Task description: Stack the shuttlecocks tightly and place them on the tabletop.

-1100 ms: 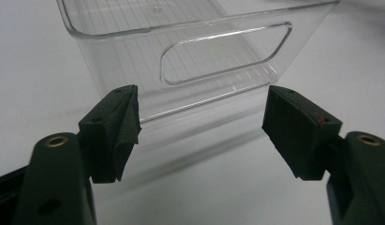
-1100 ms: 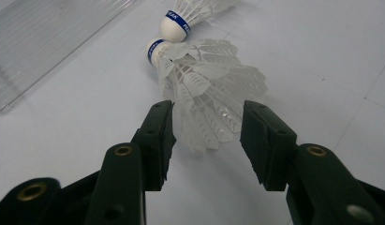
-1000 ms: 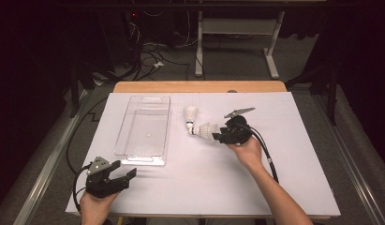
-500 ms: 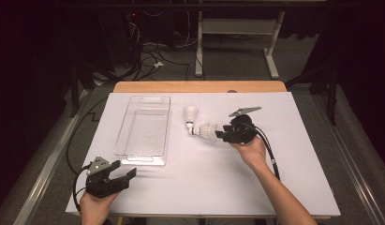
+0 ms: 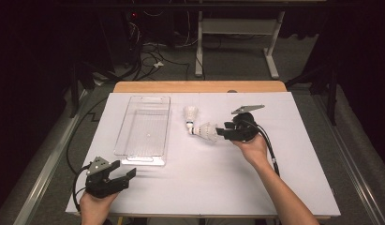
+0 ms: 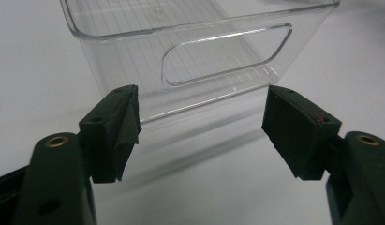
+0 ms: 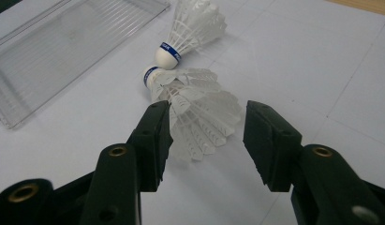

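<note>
Two white shuttlecocks lie cork to cork on the white table (image 5: 274, 178). The near shuttlecock (image 5: 206, 131) (image 7: 199, 112) has its feather skirt between the jaws of my right gripper (image 5: 221, 132) (image 7: 207, 107). Those jaws have just been opening; a gap shows beside the right pad, so the gripper is open. The far shuttlecock (image 5: 191, 112) (image 7: 192, 26) lies just behind. My left gripper (image 5: 127, 174) (image 6: 202, 112) rests open at the table's near left, facing the near end wall of a clear plastic tray (image 5: 142, 159) (image 6: 218, 61), with nothing between its jaws.
The clear tray is empty and stands lengthwise left of the shuttlecocks; it has a handle slot (image 6: 227, 54) in its near wall. Cables trail from both grippers. A wooden strip (image 5: 199, 86) edges the far side of the table.
My right hand has shifted slightly to the right, and its jaws stand a little wider around the near shuttlecock's skirt. The left gripper and both shuttlecocks have stayed in place.
</note>
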Tool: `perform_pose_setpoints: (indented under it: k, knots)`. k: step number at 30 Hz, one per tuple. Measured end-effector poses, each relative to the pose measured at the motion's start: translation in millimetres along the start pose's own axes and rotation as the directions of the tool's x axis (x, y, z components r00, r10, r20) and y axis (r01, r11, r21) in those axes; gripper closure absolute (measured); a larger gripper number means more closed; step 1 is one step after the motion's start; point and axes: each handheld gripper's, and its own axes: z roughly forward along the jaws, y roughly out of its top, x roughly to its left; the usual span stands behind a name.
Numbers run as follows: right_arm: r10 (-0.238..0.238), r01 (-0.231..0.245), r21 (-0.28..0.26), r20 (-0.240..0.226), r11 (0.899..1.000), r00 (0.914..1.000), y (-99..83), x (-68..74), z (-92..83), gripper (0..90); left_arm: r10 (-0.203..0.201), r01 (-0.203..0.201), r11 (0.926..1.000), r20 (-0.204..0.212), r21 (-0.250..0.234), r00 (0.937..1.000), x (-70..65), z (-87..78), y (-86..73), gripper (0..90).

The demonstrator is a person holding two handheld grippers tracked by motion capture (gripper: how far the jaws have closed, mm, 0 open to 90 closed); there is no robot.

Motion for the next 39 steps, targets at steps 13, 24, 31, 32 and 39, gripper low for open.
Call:
perform_pose_setpoints:
  k: [13, 24, 31, 32, 39]
  knots:
    - [0.007, -0.007, -0.024, 0.009, 1.000, 0.9999, 8.3, -3.0, 0.6, 48.7, -0.002, 0.002, 1.0000, -0.003, -0.005, 1.0000, 0.2, -0.1, -0.1, 28.7]
    - [0.012, -0.012, -0.027, -0.001, 1.000, 0.9999, 17.3, -6.6, 6.1, 46.9, -0.003, 0.003, 1.0000, -0.002, -0.005, 1.0000, 0.7, 0.0, 0.0, 28.8]
    - [0.013, -0.013, -0.005, -0.006, 1.000, 0.9999, 25.3, -7.3, 13.4, 46.9, -0.008, 0.008, 1.0000, 0.000, -0.006, 1.0000, 1.1, -0.1, -0.2, 28.8]
    - [0.012, -0.012, -0.005, -0.005, 1.000, 0.9999, 26.6, -7.4, 13.8, 46.9, -0.007, 0.007, 1.0000, 0.000, -0.006, 1.0000, 1.2, -0.1, -0.2, 28.8]
    - [0.015, -0.015, -0.002, -0.002, 1.000, 0.9999, 32.0, -8.9, 18.1, 46.9, -0.007, 0.007, 1.0000, 0.001, -0.005, 1.0000, 1.2, 0.0, -0.1, 28.8]
